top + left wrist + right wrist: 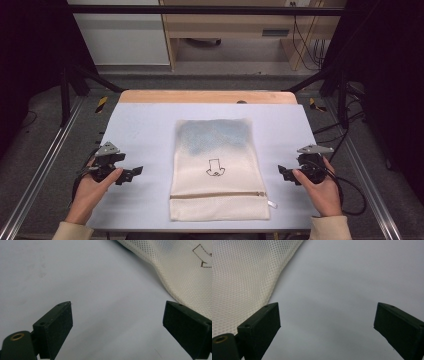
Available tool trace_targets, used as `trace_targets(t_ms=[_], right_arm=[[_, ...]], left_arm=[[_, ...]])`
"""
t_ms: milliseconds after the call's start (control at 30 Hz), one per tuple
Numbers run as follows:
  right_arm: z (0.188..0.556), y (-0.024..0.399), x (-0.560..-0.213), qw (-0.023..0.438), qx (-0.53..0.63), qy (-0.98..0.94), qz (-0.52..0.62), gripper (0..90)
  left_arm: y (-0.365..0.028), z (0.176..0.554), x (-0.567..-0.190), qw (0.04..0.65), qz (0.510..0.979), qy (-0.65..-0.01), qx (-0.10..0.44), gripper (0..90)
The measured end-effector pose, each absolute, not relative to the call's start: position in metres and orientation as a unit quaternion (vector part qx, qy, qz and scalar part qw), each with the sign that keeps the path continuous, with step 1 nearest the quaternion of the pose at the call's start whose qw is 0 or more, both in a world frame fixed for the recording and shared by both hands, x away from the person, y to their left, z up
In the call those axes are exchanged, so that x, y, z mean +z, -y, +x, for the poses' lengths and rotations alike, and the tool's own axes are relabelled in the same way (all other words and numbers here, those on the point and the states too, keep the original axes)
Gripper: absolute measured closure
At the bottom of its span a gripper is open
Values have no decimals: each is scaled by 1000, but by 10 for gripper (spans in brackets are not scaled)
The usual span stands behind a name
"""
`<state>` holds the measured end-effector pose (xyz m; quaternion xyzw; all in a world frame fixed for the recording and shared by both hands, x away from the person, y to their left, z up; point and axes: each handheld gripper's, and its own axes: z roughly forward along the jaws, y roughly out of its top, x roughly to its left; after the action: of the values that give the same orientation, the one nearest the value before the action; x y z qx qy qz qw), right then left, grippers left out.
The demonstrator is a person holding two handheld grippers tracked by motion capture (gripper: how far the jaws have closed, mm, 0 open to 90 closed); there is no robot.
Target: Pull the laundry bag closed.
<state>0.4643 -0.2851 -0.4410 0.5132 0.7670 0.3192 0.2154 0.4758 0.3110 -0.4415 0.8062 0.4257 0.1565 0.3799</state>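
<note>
A cream mesh bag (219,170) lies flat mid-counter (145,130), zipper shut, something bluish inside its far end. Left hand-held gripper (136,172) and right hand-held gripper (283,172) flank the bag, jaws spread wide and empty, with bare counter between each and the bag's edges.

Even overhead light on the table (145,125); dark, dim surroundings; soft shadows; close gripper views slightly soft, without glare.
</note>
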Motion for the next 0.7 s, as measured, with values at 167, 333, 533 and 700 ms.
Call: trace_targets(t_ms=[167, 333, 533, 700], right_arm=[[465, 293, -448, 216, 326, -757, 523, 76], [463, 294, -458, 224, 330, -754, 522, 96], [458, 293, -469, 244, 340, -749, 513, 103], [457, 288, -480, 257, 337, -754, 502, 103]], left_arm=[[-316, 478, -450, 375, 804, -432, 165, 83], [-317, 480, -458, 372, 802, -428, 186, 80], [-320, 478, -467, 389, 790, -431, 200, 71], [-319, 480, -472, 383, 794, -426, 204, 65]])
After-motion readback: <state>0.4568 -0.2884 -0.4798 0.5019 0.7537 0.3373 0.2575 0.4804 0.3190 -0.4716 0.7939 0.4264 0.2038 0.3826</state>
